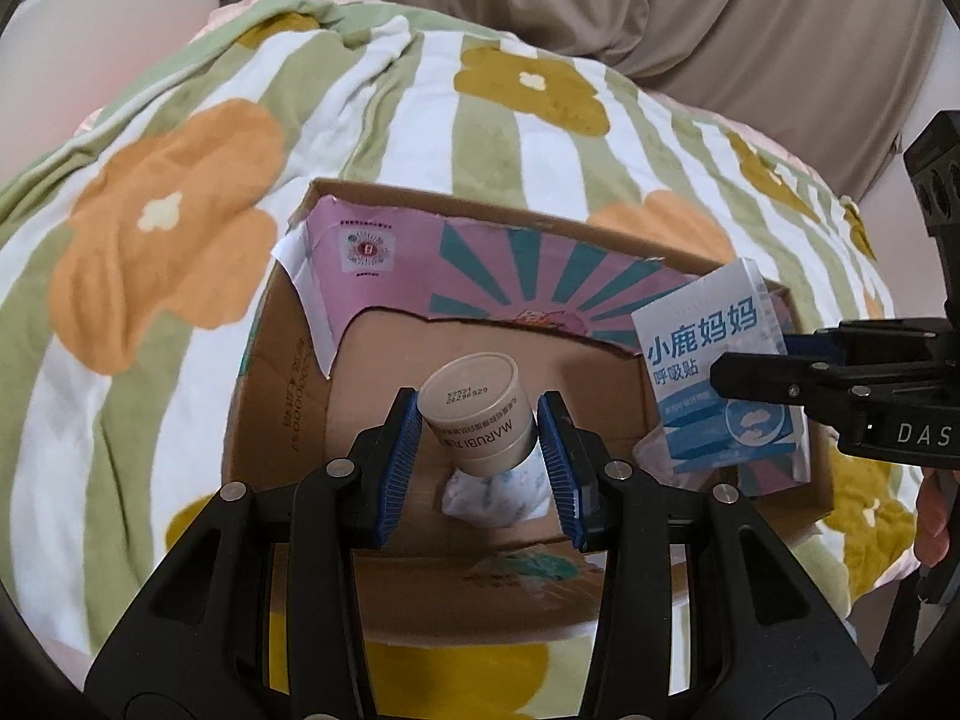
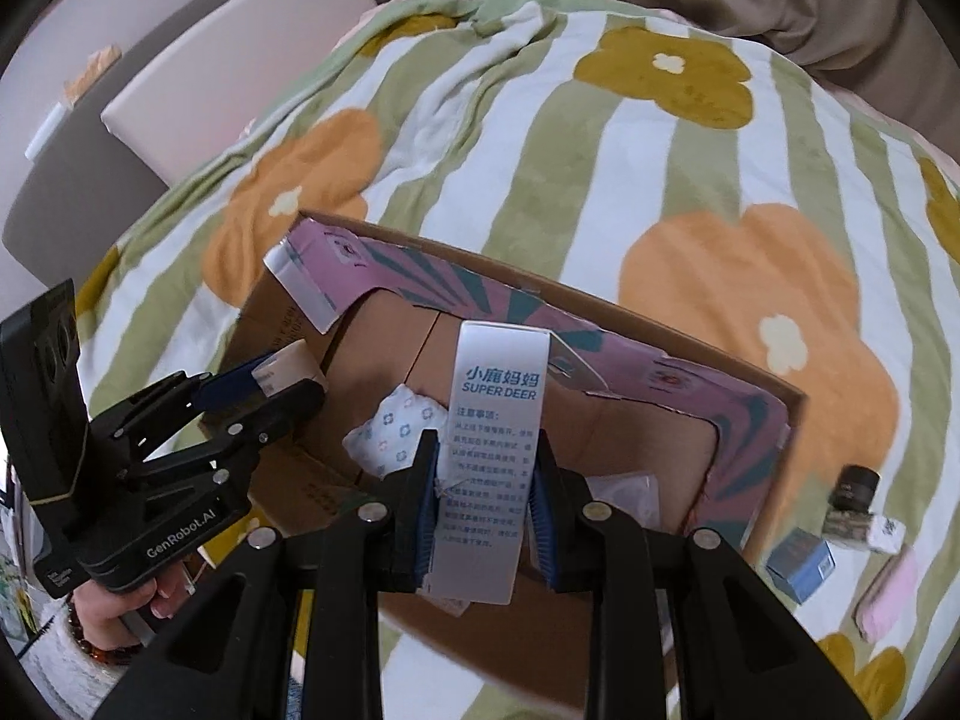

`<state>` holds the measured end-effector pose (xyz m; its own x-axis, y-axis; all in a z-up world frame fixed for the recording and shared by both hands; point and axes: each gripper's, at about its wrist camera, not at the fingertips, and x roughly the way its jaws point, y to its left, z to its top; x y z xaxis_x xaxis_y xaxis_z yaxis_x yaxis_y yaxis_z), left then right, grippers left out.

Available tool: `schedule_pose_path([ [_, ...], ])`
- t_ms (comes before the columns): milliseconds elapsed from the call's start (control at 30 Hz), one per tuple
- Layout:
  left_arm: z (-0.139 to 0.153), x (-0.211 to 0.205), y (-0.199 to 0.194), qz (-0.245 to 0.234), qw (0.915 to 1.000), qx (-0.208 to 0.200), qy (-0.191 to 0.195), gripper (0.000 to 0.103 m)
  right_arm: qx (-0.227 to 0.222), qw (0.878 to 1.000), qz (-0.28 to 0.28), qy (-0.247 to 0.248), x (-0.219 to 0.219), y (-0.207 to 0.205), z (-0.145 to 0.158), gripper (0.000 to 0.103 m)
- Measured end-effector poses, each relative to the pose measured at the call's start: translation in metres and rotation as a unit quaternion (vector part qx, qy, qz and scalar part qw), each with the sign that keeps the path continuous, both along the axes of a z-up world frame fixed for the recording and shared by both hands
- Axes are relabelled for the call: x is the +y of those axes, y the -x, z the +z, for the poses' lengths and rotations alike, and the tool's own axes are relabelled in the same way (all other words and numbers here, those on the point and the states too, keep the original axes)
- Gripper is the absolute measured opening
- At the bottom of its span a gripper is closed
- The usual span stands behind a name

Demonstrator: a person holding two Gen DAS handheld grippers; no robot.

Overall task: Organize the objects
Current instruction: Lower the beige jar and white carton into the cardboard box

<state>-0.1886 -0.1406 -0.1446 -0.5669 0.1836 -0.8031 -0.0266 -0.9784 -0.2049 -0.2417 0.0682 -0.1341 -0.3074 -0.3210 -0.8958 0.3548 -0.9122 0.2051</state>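
Left wrist view: the left gripper [image 1: 477,450] holds a beige cylindrical tub [image 1: 477,420] between its blue pads, base facing the camera. The tub's side reads "MARUBI"; a printed date code on the base is too small to read surely. The tub hangs over an open cardboard box [image 1: 282,372] lying on a bed covered by a green-and-white striped blanket [image 1: 180,228] with orange and mustard flowers. The box's inner flaps are pink with teal rays. A small crumpled white packet with blue print [image 1: 498,495] lies on the box floor just below the tub. Toward the box's right side, the right gripper [image 1: 738,381], marked "DAS", clamps a white-and-blue carton [image 1: 717,360] printed "小鹿妈妈" and "呼吸贴".

Right wrist view: the right gripper [image 2: 486,480] is shut narrow on the same carton [image 2: 498,420], whose narrow face reads "小鹿妈妈 SUPER DEER" and "注意事项", above the box [image 2: 780,438]. The left gripper [image 2: 270,384], labelled "GenRobot.AI", carries the tub [image 2: 294,363] over the box's left edge. Small items lie near the bed's right edge: a blue box [image 2: 801,564], a dark jar [image 2: 855,483], a pink item [image 2: 891,591].
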Motion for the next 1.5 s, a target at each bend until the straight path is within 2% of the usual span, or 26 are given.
schedule_pose_path([
  [167, -0.006, 0.001, 0.005, 0.0, 0.9999, -0.008, 0.01, 0.037, 0.005, 1.0, 0.004, -0.01, -0.002, 0.004, -0.006, 0.025],
  [500, -0.003, 0.007, 0.008, -0.006, 0.999, -0.009, 0.043, 0.037, -0.007, 1.0, 0.008, 0.0, -0.007, 0.006, -0.014, 0.025],
  [567, -0.001, 0.008, 0.008, -0.014, 0.9991, -0.006, 0.039, 0.038, -0.007, 1.0, 0.008, 0.001, -0.008, 0.006, -0.015, 0.025],
  [633, -0.001, 0.01, 0.009, -0.02, 0.9992, -0.011, 0.034, 0.048, -0.008, 1.0, 0.009, -0.001, -0.01, 0.006, -0.015, 0.028],
  [700, -0.001, 0.012, 0.01, -0.014, 0.9988, -0.02, 0.043, 0.103, -0.001, 1.0, 0.005, 0.001, -0.009, 0.005, -0.012, 0.048],
  [733, 0.001, 0.011, 0.009, -0.008, 0.9988, -0.014, 0.047, 0.102, 0.004, 1.0, 0.001, -0.001, -0.008, 0.004, -0.011, 0.074],
  [767, 0.003, 0.01, 0.007, -0.006, 0.999, -0.006, 0.043, 0.103, 0.015, 1.0, -0.008, -0.002, -0.005, 0.002, -0.008, 0.091],
  [800, 0.004, 0.008, 0.006, -0.006, 0.9994, -0.003, 0.035, 0.103, 0.026, 1.0, -0.017, 0.0, -0.001, 0.001, -0.004, 0.094],
  [933, 0.01, 0.0, 0.002, 0.002, 1.0, -0.001, 0.004, 0.103, 0.043, 0.998, -0.044, 0.011, 0.018, -0.007, 0.006, 0.094],
  [1067, 0.017, -0.003, -0.005, 0.007, 0.9999, 0.006, -0.005, 0.103, 0.05, 0.997, -0.05, 0.008, 0.027, -0.014, 0.013, 0.094],
  [1167, 0.025, -0.003, -0.015, 0.017, 0.9997, 0.014, 0.008, 0.103, 0.037, 0.998, -0.052, 0.024, 0.03, -0.019, 0.014, 0.094],
  [1267, 0.029, -0.004, -0.024, 0.017, 0.9997, 0.019, 0.004, 0.103, 0.028, 0.997, -0.054, 0.038, 0.027, -0.03, 0.005, 0.094],
  [1500, 0.045, 0.005, -0.053, 0.015, 0.9985, 0.039, 0.035, 0.103, 0.032, 0.997, -0.049, 0.046, 0.017, -0.056, -0.002, 0.094],
])
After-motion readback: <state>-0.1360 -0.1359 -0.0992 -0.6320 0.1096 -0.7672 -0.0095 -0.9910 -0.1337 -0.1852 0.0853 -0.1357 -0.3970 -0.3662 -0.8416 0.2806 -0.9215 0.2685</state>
